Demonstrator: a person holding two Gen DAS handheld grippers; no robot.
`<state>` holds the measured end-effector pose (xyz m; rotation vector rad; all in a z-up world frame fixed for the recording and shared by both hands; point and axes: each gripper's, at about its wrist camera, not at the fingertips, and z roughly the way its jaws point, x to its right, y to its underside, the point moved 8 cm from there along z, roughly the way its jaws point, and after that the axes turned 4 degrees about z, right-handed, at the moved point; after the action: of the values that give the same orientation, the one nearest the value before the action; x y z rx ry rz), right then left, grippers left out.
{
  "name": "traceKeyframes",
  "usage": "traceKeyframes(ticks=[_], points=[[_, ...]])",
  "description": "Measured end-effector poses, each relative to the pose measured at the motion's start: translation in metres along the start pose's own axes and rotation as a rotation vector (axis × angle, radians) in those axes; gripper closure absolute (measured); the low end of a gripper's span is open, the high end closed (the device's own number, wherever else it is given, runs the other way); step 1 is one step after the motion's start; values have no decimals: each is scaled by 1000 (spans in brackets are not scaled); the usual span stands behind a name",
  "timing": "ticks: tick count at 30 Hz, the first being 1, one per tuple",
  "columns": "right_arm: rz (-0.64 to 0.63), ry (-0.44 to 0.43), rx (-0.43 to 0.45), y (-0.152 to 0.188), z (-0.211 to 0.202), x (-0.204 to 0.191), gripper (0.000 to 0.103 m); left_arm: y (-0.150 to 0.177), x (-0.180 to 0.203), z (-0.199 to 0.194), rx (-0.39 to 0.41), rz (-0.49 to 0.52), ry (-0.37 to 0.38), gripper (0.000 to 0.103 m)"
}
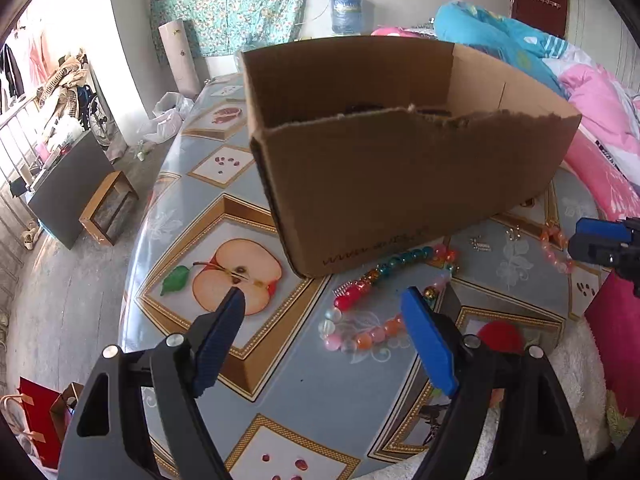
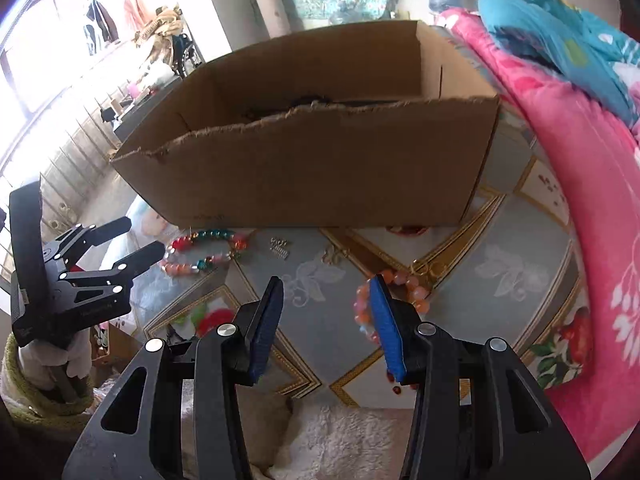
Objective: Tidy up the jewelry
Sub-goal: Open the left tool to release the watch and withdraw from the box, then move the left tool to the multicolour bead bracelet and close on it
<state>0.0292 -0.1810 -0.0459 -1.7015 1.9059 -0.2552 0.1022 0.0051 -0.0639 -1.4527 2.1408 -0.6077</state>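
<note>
An open cardboard box stands on the fruit-patterned table; dark items barely show over its torn front rim. In front of it lies a loop of red, teal and peach beads. My left gripper hovers open just above that loop, nothing between its fingers. An orange-pink bead bracelet lies further right. My right gripper is open above the table, and its right finger hides part of the bracelet.
A small silver piece lies between the two bead strings. Pink bedding borders the table on the right. White fluffy fabric lies at the near edge. The table's left edge drops to the floor.
</note>
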Motion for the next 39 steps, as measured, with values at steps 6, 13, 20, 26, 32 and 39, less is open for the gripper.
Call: traceKeyframes(ticks=[6,13,20,26,32,39], points=[[25,-74,-59,16,23,-22,57,12,5,25,-22,10,-114,25],[-58,-3,-10,19,30,-29,51,28,33,5,20,138,-34,25],[-132,53,30,30,39,-38,46,40,44,-7,45,221,-37,14],[-174,84,63,34,42,-44,38,37,36,0,7,144,25,6],[-162,88,72,37,50,-45,29,40,28,8,-70,27,135,6],[-130,117,82,34,53,-32,17,39,38,3,-70,38,128,5]])
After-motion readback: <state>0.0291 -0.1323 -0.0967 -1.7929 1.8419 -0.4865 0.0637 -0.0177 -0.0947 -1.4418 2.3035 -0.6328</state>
